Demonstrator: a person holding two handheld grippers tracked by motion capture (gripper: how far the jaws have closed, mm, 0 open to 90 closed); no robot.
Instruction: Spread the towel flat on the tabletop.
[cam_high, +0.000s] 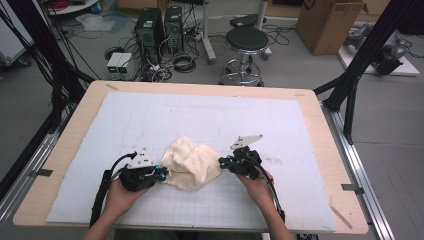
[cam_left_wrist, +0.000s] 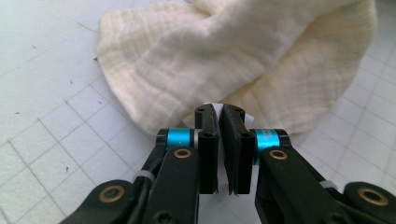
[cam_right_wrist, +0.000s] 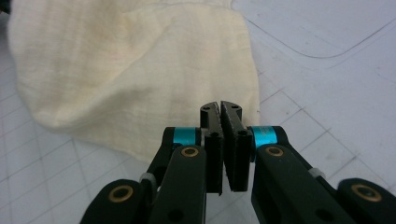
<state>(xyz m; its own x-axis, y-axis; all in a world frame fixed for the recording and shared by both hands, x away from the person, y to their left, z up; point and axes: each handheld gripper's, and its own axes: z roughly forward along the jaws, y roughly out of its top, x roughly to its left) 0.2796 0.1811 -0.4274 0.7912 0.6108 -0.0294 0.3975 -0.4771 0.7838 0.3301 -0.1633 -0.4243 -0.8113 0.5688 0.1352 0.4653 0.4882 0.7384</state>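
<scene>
The left gripper (cam_left_wrist: 219, 112) has its jaws drawn together at the near edge of the cream cloth (cam_left_wrist: 243, 60). In the left gripper view a small white tab, perhaps a label or a bit of hem, sits at the tips, so it looks pinched on the cloth's edge. The right gripper (cam_right_wrist: 220, 108) also has its jaws closed, tips meeting at the cloth's rim; whether fabric is truly caught between them cannot be told for certain, though the tips lie right against the edge.

Seen from the high view, the left gripper (cam_high: 161, 173) and right gripper (cam_high: 223, 162) sit on either side of the cloth (cam_high: 192, 162), which lies crumpled in a heap on the white gridded mat (cam_high: 210, 125), near the person's side of the wooden table (cam_high: 80, 107).

The step in hand appears to be the taking hold of 2 edges, ready to open the cloth out. The next move likely calls for lifting both hands a little and drawing them apart, evenly, so the folds fall free and neither grip slips.

The heap has no clear direction; its long axis runs roughly between the 2 grippers, across the table, tilted slightly away on the right.
</scene>
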